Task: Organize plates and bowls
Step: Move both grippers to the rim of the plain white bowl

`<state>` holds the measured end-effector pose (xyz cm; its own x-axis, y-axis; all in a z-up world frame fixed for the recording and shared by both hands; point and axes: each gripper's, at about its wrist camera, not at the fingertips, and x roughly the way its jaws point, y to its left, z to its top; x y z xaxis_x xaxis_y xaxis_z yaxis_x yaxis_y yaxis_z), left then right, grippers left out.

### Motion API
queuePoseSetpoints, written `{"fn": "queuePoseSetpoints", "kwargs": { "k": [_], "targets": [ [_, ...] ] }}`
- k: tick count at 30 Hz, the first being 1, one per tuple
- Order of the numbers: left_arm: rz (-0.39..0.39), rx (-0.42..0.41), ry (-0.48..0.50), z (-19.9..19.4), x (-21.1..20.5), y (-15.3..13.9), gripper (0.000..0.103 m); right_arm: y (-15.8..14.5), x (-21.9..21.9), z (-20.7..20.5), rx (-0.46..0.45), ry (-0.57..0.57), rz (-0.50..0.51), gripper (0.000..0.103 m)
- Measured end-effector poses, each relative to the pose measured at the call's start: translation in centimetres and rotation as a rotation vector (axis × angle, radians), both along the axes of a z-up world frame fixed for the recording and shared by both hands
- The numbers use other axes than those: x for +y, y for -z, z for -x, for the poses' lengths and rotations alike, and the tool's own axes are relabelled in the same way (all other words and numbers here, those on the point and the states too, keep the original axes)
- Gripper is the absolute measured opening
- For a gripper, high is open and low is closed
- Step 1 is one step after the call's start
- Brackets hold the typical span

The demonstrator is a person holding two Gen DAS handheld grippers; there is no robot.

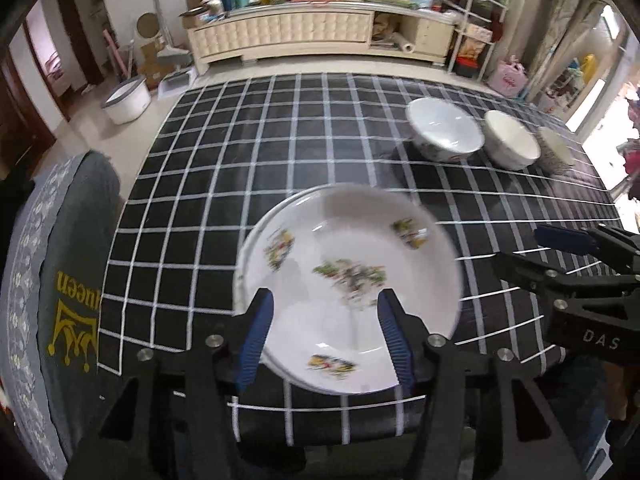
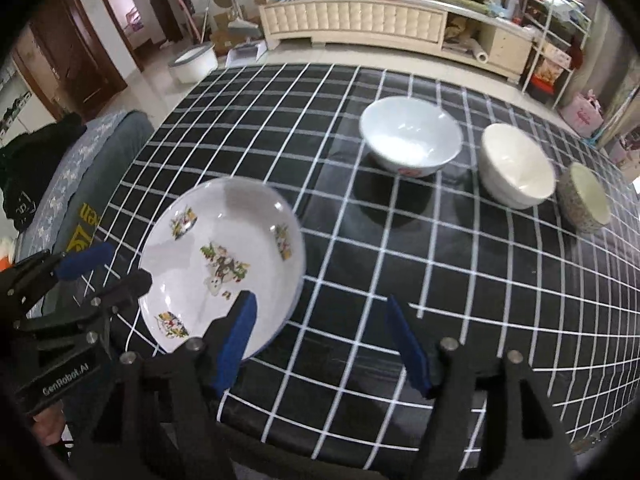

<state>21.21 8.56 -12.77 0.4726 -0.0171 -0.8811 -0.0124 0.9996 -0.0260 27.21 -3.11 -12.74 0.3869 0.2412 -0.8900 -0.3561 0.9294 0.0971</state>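
A white plate with floral prints (image 1: 352, 264) lies on another plate on the black checked tablecloth (image 1: 240, 152), near the front edge; it also shows in the right wrist view (image 2: 224, 256). My left gripper (image 1: 326, 336) is open, its blue fingers either side of the plate's near part, just above it. My right gripper (image 2: 320, 344) is open and empty, to the right of the plate. Three bowls stand in a row at the back right: a large white bowl (image 2: 410, 134), a cream bowl (image 2: 516, 166) and a small speckled bowl (image 2: 586, 198).
A grey cushioned chair with yellow print (image 1: 68, 300) stands at the table's left. On the floor beyond are a white basin (image 1: 126, 100) and a long cream cabinet (image 1: 304, 32) with clutter. The right gripper shows in the left wrist view (image 1: 576, 256).
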Motion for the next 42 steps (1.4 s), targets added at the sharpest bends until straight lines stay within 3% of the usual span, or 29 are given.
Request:
{"fn": "queuePoseSetpoints", "kwargs": {
  "k": [3, 19, 26, 35, 42],
  "targets": [
    [-0.005, -0.025, 0.033, -0.7, -1.5, -1.1, 0.059, -0.9, -1.2, -0.4, -0.017, 0.018, -0.003, 0.072],
    [0.001, -0.054, 0.128, -9.9, -5.8, -3.7, 0.06, -3.6, -5.5, -7.5, -0.091, 0.081, 0.015, 0.072],
    [-0.004, -0.031, 0.144, -15.5, -6.6, -2.6, 0.06, -2.2, -5.6, -11.9, -0.079, 0.057, 0.03, 0.072],
    [-0.017, 0.037, 0.178, -22.1, -7.9, 0.8, 0.06, 0.6, -5.8, -16.4, -0.034, 0.025, 0.049, 0.072],
    [-0.052, 0.054, 0.198, -25.0, -8.6, 2.5, 0.06, 2.2, -5.4, -18.9, -0.033, 0.01, 0.081, 0.072]
  ]
}}
